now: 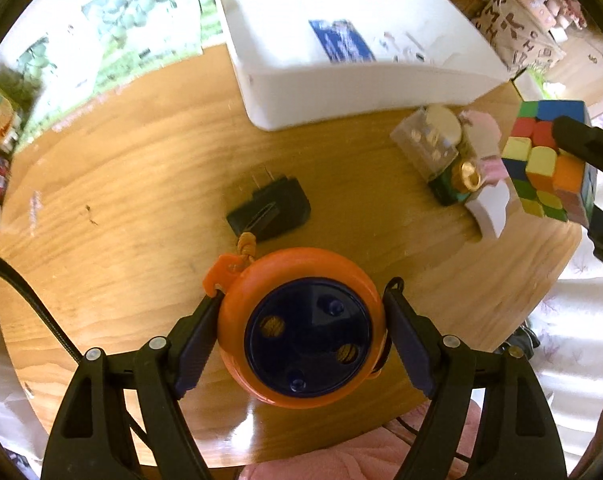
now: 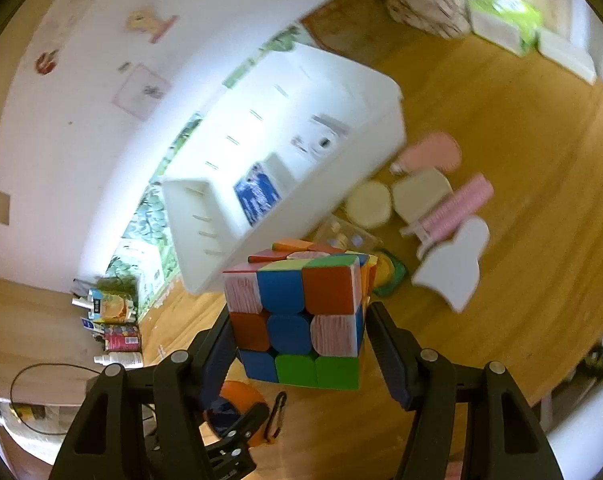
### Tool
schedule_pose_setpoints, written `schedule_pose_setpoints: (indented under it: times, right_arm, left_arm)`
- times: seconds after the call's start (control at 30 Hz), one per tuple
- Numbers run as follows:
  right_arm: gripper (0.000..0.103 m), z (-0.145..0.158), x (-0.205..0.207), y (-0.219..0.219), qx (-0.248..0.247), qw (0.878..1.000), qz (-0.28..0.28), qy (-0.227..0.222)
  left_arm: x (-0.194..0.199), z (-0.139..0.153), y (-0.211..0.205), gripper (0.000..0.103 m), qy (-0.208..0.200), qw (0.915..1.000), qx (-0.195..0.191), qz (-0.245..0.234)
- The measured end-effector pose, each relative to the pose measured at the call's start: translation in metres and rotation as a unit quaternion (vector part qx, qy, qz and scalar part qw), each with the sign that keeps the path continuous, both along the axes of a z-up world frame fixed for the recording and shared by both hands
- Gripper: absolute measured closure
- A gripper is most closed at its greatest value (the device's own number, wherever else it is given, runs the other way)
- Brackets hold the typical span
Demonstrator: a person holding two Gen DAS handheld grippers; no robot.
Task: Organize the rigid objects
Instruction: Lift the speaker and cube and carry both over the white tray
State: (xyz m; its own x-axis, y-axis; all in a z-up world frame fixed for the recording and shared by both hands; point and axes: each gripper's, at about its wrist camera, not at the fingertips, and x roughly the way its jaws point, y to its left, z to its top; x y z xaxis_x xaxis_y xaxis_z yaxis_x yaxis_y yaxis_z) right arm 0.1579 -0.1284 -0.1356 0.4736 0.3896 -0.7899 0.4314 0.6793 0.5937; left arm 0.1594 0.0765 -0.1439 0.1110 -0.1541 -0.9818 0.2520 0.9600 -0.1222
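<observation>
Left wrist view: left gripper [image 1: 303,334] pinching orange tape measure [image 1: 301,332] just above worktop [image 1: 121,200]. White organizer [image 1: 341,80] straight ahead, beyond black plug [image 1: 269,210]; puzzle cube [image 1: 549,164] far ahead-right.

Right wrist view: right gripper [image 2: 301,334] clamped on puzzle cube [image 2: 297,320], held off worktop. White organizer [image 2: 285,160] just ahead, slightly left, long axis running ahead-right; nearer this gripper, probably.
</observation>
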Motion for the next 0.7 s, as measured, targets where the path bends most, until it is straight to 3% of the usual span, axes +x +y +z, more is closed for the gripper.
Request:
schedule_pose_setpoints:
  times: [0.4,0.7]
  right_arm:
    - [0.039,0.029,0.035,-0.008,-0.042,0.992,0.063,-0.097]
    - [0.039,0.041,0.057,-0.016,-0.075,0.982,0.098,-0.141]
  left_arm:
    - [0.023,0.053,0.003,0.021,-0.069,0.9958,0.01,0.06]
    - [0.049,0.091,0.005,0.021,-0.142,0.9841,0.014,0.106]
